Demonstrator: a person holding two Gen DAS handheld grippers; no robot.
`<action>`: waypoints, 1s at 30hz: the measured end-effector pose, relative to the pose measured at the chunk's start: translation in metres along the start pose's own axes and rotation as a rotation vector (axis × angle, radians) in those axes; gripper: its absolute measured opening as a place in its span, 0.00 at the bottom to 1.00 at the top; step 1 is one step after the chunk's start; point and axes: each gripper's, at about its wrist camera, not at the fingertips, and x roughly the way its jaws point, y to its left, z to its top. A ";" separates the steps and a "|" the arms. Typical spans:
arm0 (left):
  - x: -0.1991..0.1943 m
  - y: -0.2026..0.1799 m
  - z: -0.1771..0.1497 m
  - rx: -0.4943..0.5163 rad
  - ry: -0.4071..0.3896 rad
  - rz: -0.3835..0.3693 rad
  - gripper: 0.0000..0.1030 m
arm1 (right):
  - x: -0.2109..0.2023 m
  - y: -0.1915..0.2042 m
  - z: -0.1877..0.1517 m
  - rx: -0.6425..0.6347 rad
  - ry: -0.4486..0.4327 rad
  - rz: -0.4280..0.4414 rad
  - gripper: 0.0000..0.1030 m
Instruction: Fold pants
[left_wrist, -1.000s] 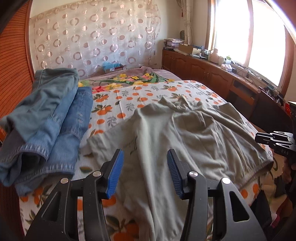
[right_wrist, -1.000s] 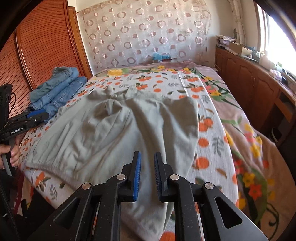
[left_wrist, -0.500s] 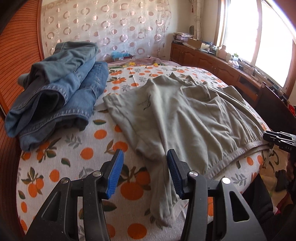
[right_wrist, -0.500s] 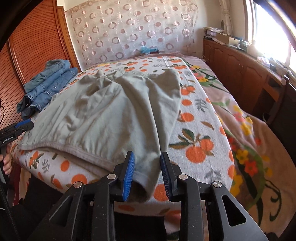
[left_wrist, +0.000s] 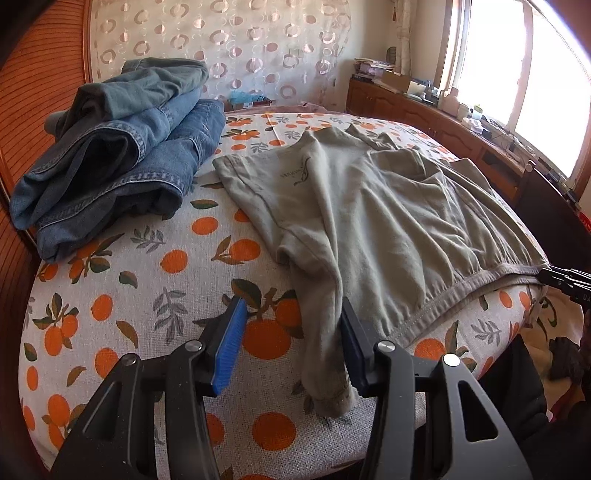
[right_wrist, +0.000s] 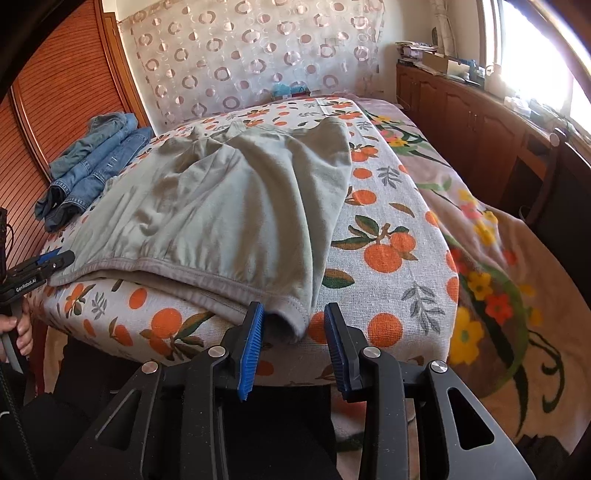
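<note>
Far left, a jeans stack (left_wrist: 110, 162) sits on the orange-print bedspread (left_wrist: 122, 291), folded, apart from my work. Next over, my left gripper (left_wrist: 291, 350) stands half open over the near bed edge; the grey pants (left_wrist: 369, 229) lie spread across the bed, and one hanging corner of them (left_wrist: 325, 369) drapes beside the right-hand pad without being pinched. The waistband runs across to my right gripper (right_wrist: 293, 332), whose jaws have just been opening; the other waistband corner (right_wrist: 291, 317) sits between the pads, not clamped. Risk as I judge it: both corners hang off the mattress edge, so closing late or shallow could catch only one layer, or the fabric could slide off the bed. An uneven grab left versus right would skew the fold. The left jaw is off-centre on its corner, so it may miss. No containers in play; the cabinets (right_wrist: 480, 122) on the right hold clutter on top, contents too small to tell.
</note>
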 end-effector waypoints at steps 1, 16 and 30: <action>-0.001 0.000 -0.001 0.000 -0.002 0.001 0.49 | 0.000 -0.001 0.000 0.011 -0.001 0.006 0.34; -0.015 -0.006 -0.006 -0.010 -0.005 -0.048 0.49 | -0.034 -0.022 0.015 -0.040 -0.097 -0.017 0.05; -0.012 -0.002 0.025 -0.044 -0.031 -0.075 0.49 | -0.033 -0.035 0.015 0.004 -0.097 -0.045 0.05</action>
